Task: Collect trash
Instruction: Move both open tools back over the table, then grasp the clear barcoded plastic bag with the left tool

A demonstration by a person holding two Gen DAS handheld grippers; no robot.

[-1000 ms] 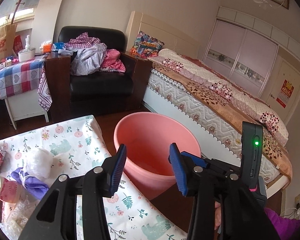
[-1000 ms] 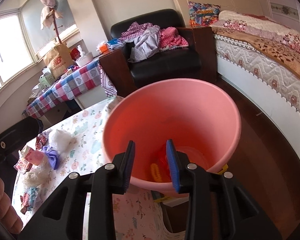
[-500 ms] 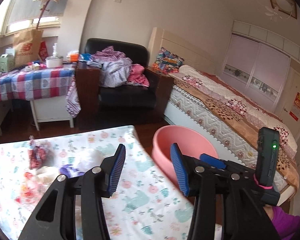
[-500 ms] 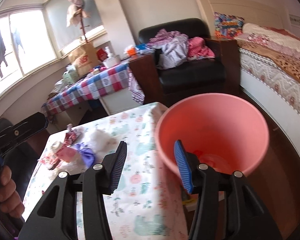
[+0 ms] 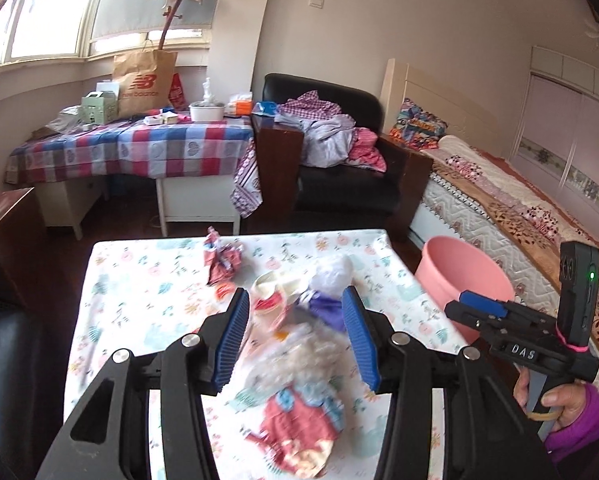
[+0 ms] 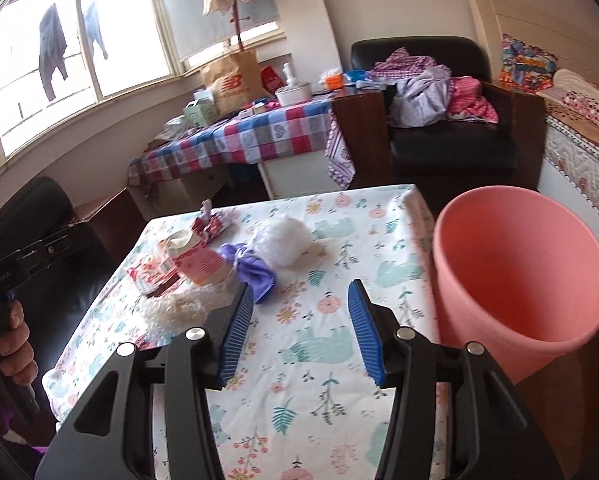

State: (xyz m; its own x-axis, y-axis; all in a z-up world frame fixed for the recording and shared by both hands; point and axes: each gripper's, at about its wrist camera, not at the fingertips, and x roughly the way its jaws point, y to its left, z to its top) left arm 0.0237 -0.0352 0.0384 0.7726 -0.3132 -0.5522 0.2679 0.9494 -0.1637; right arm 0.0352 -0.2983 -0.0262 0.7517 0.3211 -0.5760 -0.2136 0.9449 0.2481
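1. On the table point(image 6: 339, 360), under its floral cloth, a heap of trash lies at the left-centre: a red wrapper point(image 5: 223, 262) farthest off, a white wad point(image 6: 283, 246), a purple scrap point(image 6: 253, 268), a pink-and-cream packet point(image 6: 197, 262), and a clear crinkled film point(image 5: 299, 356) nearest the left gripper.
2. Left gripper point(image 5: 295, 336) hangs over the near end of the heap with its fingers spread wide and nothing between them; the film and a red-patterned wrapper point(image 5: 299, 432) sit just below the gap.
3. Right gripper point(image 6: 301, 330) is likewise wide apart and empty, over bare cloth just right of the purple scrap.
4. Pink bin point(image 6: 519, 280) stands off the table's right edge, mouth tilted toward the right camera.
5. Every piece looks light, soft and crushable (nothing stiff or breakable that I can make out), so a firm pinch should do no harm.
6. Film is probably slippery and springy; best to bite into a bunched fold, not a flat edge.
7. White wad likely compresses a lot, so take it across its middle.
8. Pieces touch one another, so lifting one may drag a neighbour.
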